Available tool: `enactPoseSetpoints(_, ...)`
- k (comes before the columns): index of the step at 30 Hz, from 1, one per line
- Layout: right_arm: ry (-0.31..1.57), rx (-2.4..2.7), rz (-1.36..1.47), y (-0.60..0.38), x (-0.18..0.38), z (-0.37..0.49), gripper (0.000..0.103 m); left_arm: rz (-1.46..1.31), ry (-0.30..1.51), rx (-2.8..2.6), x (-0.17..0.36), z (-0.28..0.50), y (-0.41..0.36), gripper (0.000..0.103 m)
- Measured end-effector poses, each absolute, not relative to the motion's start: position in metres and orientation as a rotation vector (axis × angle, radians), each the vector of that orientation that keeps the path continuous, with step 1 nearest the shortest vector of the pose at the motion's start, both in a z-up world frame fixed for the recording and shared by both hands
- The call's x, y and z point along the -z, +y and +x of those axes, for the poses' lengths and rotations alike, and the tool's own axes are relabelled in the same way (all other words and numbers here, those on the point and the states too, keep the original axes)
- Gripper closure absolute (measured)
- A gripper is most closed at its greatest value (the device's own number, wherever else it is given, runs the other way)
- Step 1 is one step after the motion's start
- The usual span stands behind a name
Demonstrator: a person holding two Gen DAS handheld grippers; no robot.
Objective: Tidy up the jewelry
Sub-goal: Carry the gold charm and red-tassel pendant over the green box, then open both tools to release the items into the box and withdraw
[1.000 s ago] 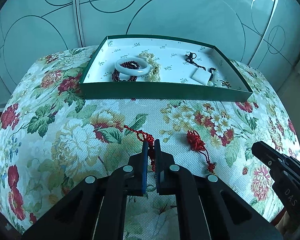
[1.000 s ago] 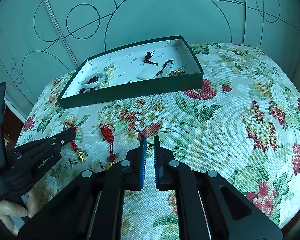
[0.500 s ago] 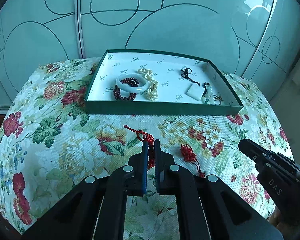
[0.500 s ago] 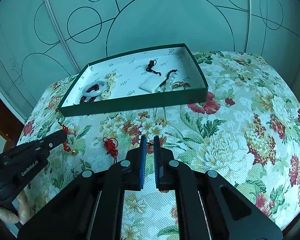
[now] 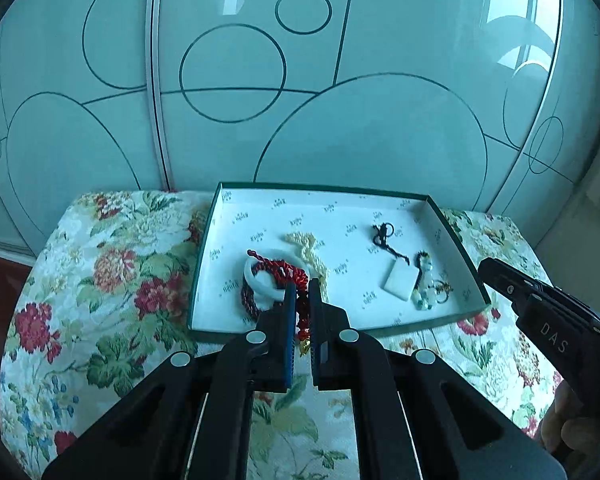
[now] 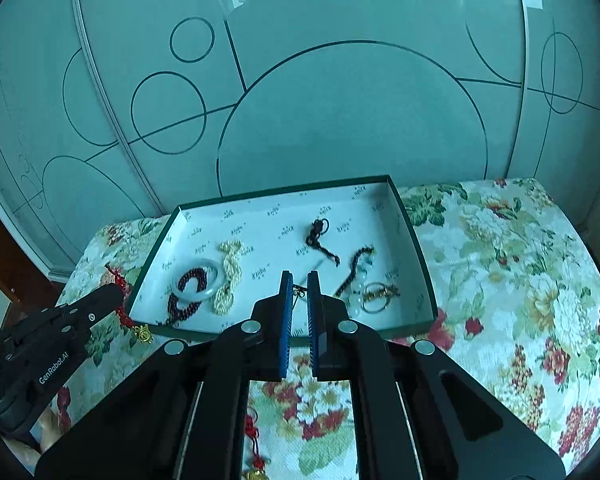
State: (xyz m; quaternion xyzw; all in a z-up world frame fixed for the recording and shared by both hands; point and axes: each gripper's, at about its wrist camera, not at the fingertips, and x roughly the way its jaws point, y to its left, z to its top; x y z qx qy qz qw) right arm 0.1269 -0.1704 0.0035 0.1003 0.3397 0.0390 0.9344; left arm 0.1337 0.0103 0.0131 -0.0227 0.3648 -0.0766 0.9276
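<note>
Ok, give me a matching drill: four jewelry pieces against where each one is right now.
1. red knotted cord
2. white bangle
3. white pendant
4. red tassel charm

A. lying on the floral cloth
B. right part of the green box
C. pinched in the left gripper
D. left part of the green box

Pairs: 1-C, 2-D, 3-B, 4-A

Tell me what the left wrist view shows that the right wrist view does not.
Only the left wrist view: the white pendant in the green tray. Only the right wrist view: a second red cord lying on the floral cloth, and a thin chain in the right tool. Both: the tray, the white bangle, the pearl strand, and the red cord held by the left tool.
</note>
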Motion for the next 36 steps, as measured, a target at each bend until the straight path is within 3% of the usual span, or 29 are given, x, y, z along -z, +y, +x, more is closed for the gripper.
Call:
enactPoseSetpoints(6,0.708,-0.081,0.192,-0.167,0.0,0.174,0.096,-0.022,0.736,0.138,-0.009,0.18,0.007,0.097)
enactPoseSetpoints(20,0.893,-0.054,0.133,-0.152,0.075,0.246,0.092,0.019,0.863,0.07,0.057,0.251,0.008,0.096)
enactPoseSetpoints(21,0.895,-0.052,0.134,-0.152,0.076,0.246,0.081,0.024,0.868,0.068,0.059,0.251,0.007,0.094)
enactPoseSetpoints(22,0.891,-0.05,0.14,-0.153,0.076,0.245,0.076,0.027,0.873,0.069,0.059,0.25,0.006,0.092)
enactPoseSetpoints(23,0.884,-0.049,0.147,-0.153,0.074,0.243,0.073,0.026,0.878,0.07,0.06,0.249,0.006,0.083)
enactPoseSetpoints(24,0.877,-0.048,0.152,-0.154,0.072,0.241,0.073,0.021,0.88,0.069,0.059,0.247,0.006,0.069)
enactPoseSetpoints(26,0.865,-0.046,0.164,-0.158,0.065,0.234,0.073,-0.004,0.874,0.069,0.054,0.24,0.008,0.055)
enactPoseSetpoints(36,0.824,-0.007,0.218,-0.179,0.043,0.152,0.073,-0.045,0.91,0.077,0.044,0.174,0.017,0.054)
